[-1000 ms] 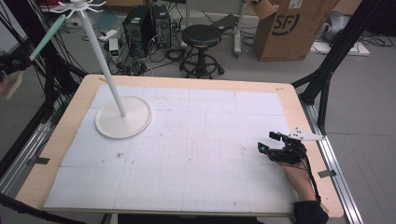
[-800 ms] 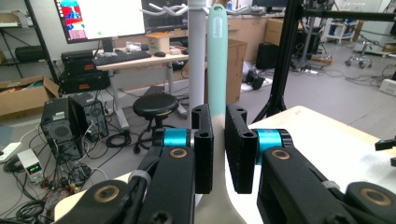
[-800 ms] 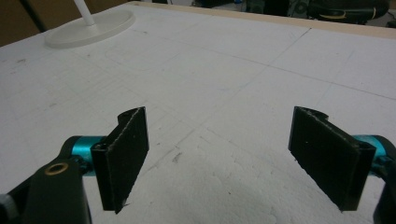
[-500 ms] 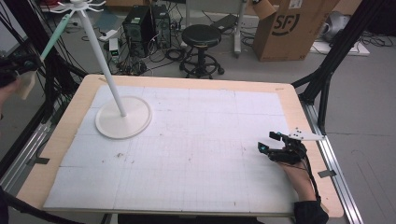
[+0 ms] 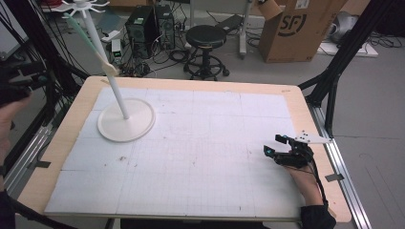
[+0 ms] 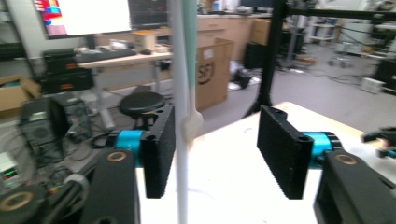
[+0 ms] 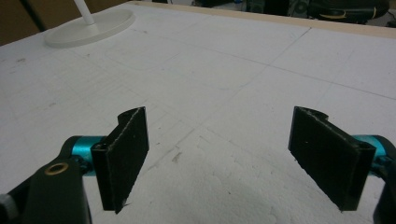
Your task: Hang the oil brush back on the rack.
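Beside the pole of a white hook stand (image 5: 116, 93), a long green-handled utensil (image 5: 88, 43) hangs from one of the hooks at the stand's top. Its pale head points down and lies close against the pole; whether the two touch cannot be told. The stand's round base sits on the white-covered desk (image 5: 215, 143).

Left of the stand, off the desk's edge, the person's left claw (image 6: 215, 149) is open, its jaws having just been opening. From the left claw's own camera, the pole and the utensil's head appear in the gap near one black pad, but they lie beyond the pads and nothing is pressed between them. Far to the right of the stand, near the desk's front right corner, the right claw (image 5: 273, 144) rests low over the desk, open and holding nothing.

The step in hand looks like the release: the utensil seems to be on its hook and freed. The next move probably calls for drawing the left claw straight away from the stand, keeping the pads clear of the hanging handle so it neither swings nor slips from its hook.
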A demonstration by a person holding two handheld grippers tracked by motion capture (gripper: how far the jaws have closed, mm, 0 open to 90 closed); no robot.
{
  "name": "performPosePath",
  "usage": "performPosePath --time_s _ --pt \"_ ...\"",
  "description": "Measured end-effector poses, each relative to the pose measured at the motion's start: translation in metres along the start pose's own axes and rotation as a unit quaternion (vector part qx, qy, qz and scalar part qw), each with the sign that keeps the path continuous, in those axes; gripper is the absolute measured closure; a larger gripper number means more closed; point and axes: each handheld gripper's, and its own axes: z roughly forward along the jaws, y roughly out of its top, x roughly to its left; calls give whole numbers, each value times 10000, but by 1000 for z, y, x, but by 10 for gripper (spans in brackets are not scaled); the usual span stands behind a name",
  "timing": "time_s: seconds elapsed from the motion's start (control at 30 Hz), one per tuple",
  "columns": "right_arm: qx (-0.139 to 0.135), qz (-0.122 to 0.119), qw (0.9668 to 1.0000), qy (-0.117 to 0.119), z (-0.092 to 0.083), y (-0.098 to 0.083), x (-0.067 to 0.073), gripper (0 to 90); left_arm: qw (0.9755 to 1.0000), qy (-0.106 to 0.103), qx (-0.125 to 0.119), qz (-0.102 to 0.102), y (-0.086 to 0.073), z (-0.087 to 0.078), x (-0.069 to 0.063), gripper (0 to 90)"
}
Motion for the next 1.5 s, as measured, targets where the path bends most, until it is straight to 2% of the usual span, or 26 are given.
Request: performPosePath --time_s 0.13,0.3,0.53,0.6,0.67,0.77,0.83,0.93,1.03,1.17,1.27,1.37,1.5 --pt "-9 -8 10000 -5 0 0 0 194 9997 -253 22 34 -23 12 -9 350" --pt "21 13 10000 -20 0 0 0 194 9984 -566 47 87 -62 32 -23 270" --pt "45 -25 10000 -3 1 -1 1 192 9958 -884 215 -2 -119 65 -38 224" --pt "73 -41 10000 -1 2 -1 1 191 9949 -960 301 34 -135 75 -43 222" --pt "113 -51 9999 -6 3 -2 1 189 9942 -1022 340 10 -147 83 -46 218" --pt "156 -65 9999 12 3 -2 2 185 9930 -1131 299 -135 -163 93 -50 219" --pt "169 -80 9998 24 4 -2 2 184 9926 -1164 303 -138 -172 100 -53 218" --pt "188 -108 9998 23 4 -2 3 184 9912 -1251 393 -183 -182 109 -57 216" --pt "203 -130 9997 18 4 -3 2 184 9892 -1358 542 -31 -187 116 -64 210" --pt "177 -74 9998 7 1 -3 2 182 9867 -1519 581 -9 -191 122 -70 207" --pt "174 -83 9998 -22 -1 -3 1 180 9861 -1521 664 20 -194 126 -72 207" --pt "194 -68 9998 -44 -2 -5 1 179 9879 -1450 541 -31 -200 127 -72 208" --pt "203 -50 9998 -49 -3 -6 0 179 9883 -1399 607 -83 -205 128 -70 209"
